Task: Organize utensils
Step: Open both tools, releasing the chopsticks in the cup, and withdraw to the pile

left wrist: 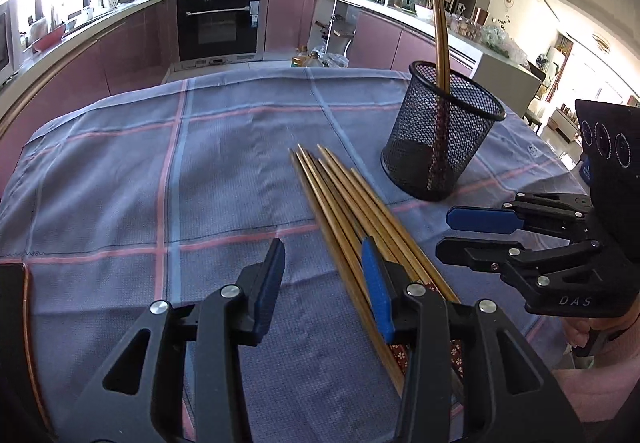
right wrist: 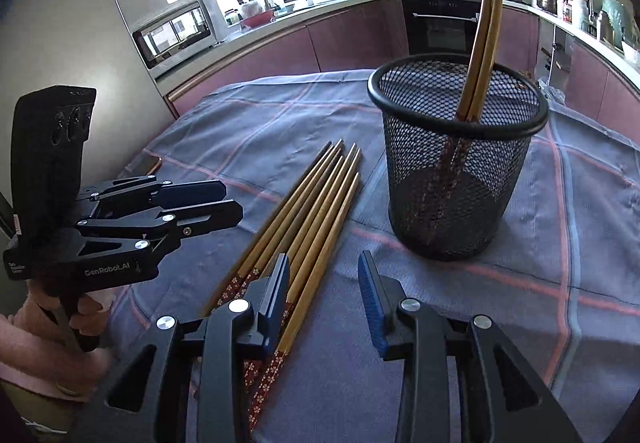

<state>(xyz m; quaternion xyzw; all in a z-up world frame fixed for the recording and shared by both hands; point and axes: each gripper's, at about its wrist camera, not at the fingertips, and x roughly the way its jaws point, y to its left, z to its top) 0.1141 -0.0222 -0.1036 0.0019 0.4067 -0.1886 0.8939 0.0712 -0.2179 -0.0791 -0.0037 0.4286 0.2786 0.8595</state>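
Note:
Several wooden chopsticks (left wrist: 352, 203) with red flowered handles lie side by side on the checked cloth; they also show in the right wrist view (right wrist: 308, 219). A black mesh cup (left wrist: 440, 139) stands upright behind them with two chopsticks (left wrist: 439, 31) leaning inside; it also shows in the right wrist view (right wrist: 456, 163). My left gripper (left wrist: 324, 275) is open and empty, low over the cloth, its right finger above the chopsticks. My right gripper (right wrist: 324, 295) is open and empty, just right of the chopstick handles. Each gripper shows in the other's view: right (left wrist: 460, 231), left (right wrist: 228, 203).
The blue and pink checked cloth (left wrist: 160, 183) covers the table. A kitchen counter with an oven (left wrist: 218, 23) curves behind. A microwave (right wrist: 176, 31) stands at the left. A brown round edge (left wrist: 28, 323) lies at the table's near left.

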